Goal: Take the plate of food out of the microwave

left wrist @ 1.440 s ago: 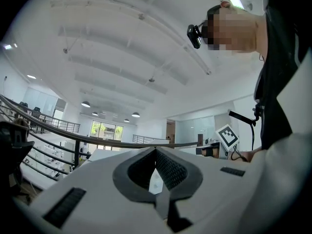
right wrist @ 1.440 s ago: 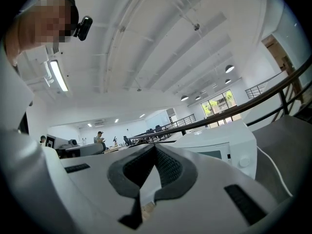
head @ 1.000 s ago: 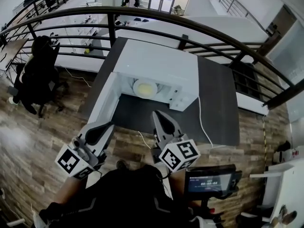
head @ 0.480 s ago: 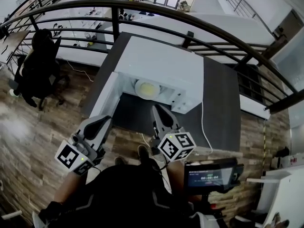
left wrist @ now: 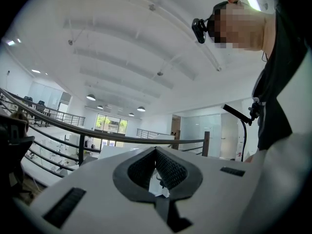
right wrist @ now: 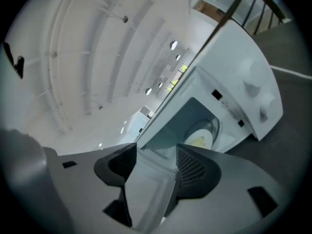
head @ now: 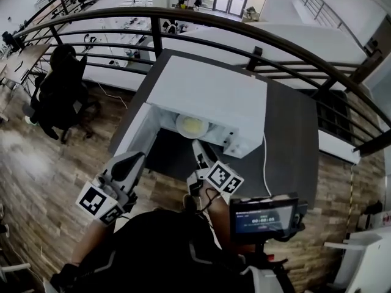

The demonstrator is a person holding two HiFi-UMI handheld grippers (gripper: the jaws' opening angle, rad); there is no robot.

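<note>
A white microwave stands on a dark table with its door swung open to the left. Inside it lies a white plate of yellowish food, also seen in the cavity as the plate in the right gripper view. My right gripper is just in front of the opening; this gripper rolls sideways, its jaws are opening and nothing is between them. My left gripper hangs back near the door's edge. In its own view the left gripper is shut and empty, pointing up at the ceiling.
A curved black railing runs behind the table. A white cable trails over the table right of the microwave. A small screen sits at my lower right. An office chair stands on the wood floor at the left.
My right gripper has moved forward toward the microwave opening and rolled over. The left gripper has stayed about where it was.
</note>
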